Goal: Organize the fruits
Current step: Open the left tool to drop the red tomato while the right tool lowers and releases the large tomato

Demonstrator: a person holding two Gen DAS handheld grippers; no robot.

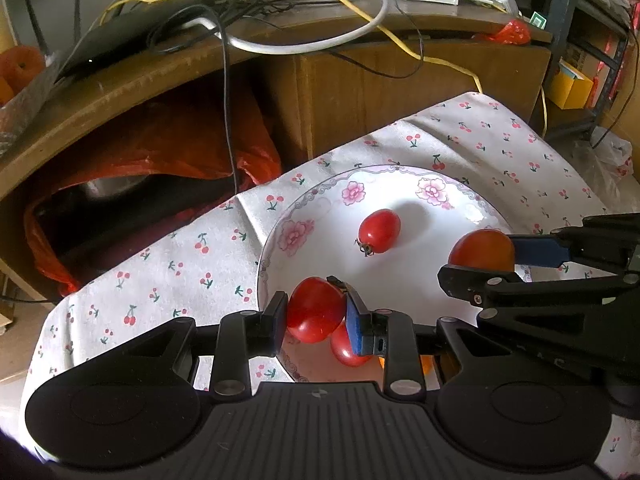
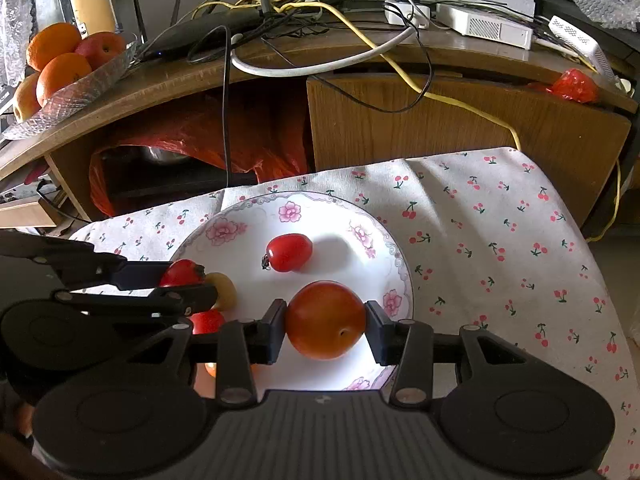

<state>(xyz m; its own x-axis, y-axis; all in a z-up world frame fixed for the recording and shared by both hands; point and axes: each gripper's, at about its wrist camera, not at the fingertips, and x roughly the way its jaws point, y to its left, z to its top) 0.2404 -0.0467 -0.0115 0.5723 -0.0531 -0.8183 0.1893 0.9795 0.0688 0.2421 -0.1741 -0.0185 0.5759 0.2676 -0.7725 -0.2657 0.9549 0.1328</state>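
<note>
In my left wrist view, my left gripper (image 1: pixel 316 314) is clamping its jaws on a red tomato (image 1: pixel 314 308) over the near rim of the floral plate (image 1: pixel 320 216). A second red tomato (image 1: pixel 346 348) is lying just beneath it, and a small oval tomato (image 1: pixel 379 231) is resting near the plate's middle. The plate is sitting on a cherry-print cloth (image 1: pixel 168 264) covering the tabletop.

In my right wrist view, my right gripper (image 2: pixel 325 322) is squeezing an orange-red tomato (image 2: pixel 325 319) between its jaws, above the plate's near right part. Behind, a glass bowl (image 2: pixel 92 80) is holding oranges (image 2: pixel 60 72) on a wooden desk (image 2: pixel 440 120)
</note>
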